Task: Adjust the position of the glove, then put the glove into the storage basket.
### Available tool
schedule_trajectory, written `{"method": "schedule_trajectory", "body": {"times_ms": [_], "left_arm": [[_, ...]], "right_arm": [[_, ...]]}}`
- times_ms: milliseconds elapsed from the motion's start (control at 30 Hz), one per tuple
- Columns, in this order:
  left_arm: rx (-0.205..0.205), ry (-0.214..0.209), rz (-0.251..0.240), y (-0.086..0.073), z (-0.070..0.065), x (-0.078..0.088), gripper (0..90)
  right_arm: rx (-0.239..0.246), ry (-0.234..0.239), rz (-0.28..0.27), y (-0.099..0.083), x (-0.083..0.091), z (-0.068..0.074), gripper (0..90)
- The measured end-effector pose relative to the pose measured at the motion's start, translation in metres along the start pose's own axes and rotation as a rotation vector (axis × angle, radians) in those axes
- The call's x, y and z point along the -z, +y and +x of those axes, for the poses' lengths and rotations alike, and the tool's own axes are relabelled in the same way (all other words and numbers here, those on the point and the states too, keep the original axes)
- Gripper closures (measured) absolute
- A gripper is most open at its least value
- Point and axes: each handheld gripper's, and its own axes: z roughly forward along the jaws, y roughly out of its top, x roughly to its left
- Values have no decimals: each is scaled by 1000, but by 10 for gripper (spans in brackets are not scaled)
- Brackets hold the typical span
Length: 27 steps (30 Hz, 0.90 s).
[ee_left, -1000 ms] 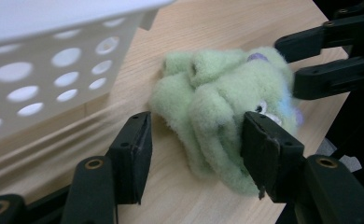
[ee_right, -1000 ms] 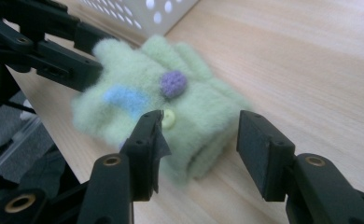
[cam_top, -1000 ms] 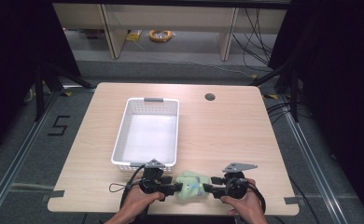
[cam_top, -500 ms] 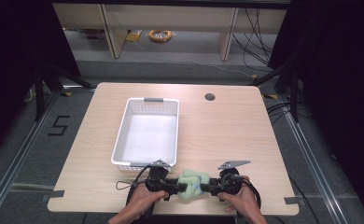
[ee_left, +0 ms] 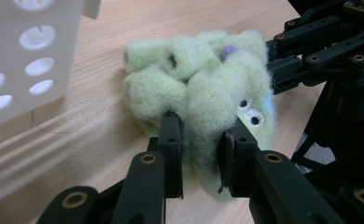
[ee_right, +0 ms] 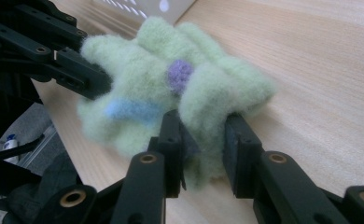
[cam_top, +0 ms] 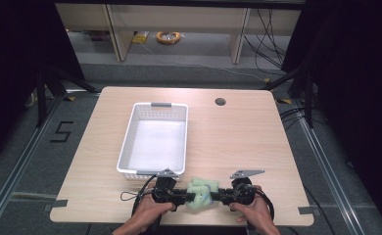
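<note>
Sat near the front edge of the wooden table (cam_top: 238,142): a fluffy green toy (cam_top: 200,193), soft and lumpy. Lay just in front of the white basket (cam_top: 155,139), close to its near wall but not touching it. Was held from both sides at once.

On the left, the left gripper (cam_top: 179,196), gripped by the left hand (cam_top: 147,215). Pinched a fold of the green fluff between its two black jaws. Seen up close in the left gripper view as the left gripper (ee_left: 199,144) biting into the toy (ee_left: 199,88), with fluff bulging out above and around the jaws. Showed two small white eyes with black dots on the toy's right side, and a bit of purple near its top. Had the holey wall of the basket (ee_left: 26,56) at the far left of that view.

On the right, the right gripper (cam_top: 223,196), gripped by the right hand (cam_top: 252,213). Also squeezed a lump of the toy between its jaws. Seen up close in the right gripper view as the right gripper (ee_right: 201,140) clamped on the fluff (ee_right: 171,84), with a purple dot just above the jaws and a blue stripe to the left. Pointed toward the other gripper, with the toy between them.

Nothing inside the basket. A small dark round hole (cam_top: 220,102) in the table top, far back, well apart from the toy.
</note>
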Motion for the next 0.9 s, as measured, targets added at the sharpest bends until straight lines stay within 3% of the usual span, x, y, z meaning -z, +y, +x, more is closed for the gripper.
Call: {"method": "schedule_trajectory", "body": {"times_ms": [33,67,233,267,400,467,500,600,633,667,700,767,900], "left_arm": [[-2,-3,-2,0,-1,1,725],[-5,-4,1,0,-1,3,726],[-7,-22,-14,2,-3,12,726],[-9,-27,-16,2,-4,13,726],[-22,-33,-18,0,-9,19,726],[-28,-35,-17,0,-10,21,724],[-21,-37,-20,0,-10,23,724],[-31,-31,-28,-1,-10,26,721],[-34,-27,-23,-2,-10,27,721],[-40,-18,-23,-3,-10,28,721],[-37,-25,-22,-4,-10,29,721],[-40,-23,-27,-5,-10,31,721],[-39,-19,-36,-7,-11,34,721]], "right_arm": [[-28,29,5,-1,1,3,719],[7,25,-10,-1,1,2,720],[11,60,-40,-1,7,8,723],[-7,59,-41,-1,10,11,722],[8,71,-66,-4,15,14,722],[-18,88,-63,-5,15,18,722],[9,79,-71,-5,15,16,722],[9,80,-77,-5,16,20,721],[-29,89,-68,-5,17,24,721],[17,83,-77,-4,16,23,721],[-8,86,-70,-5,16,26,721],[32,78,-76,-4,14,26,720],[37,79,-73,-2,15,32,720]]}}
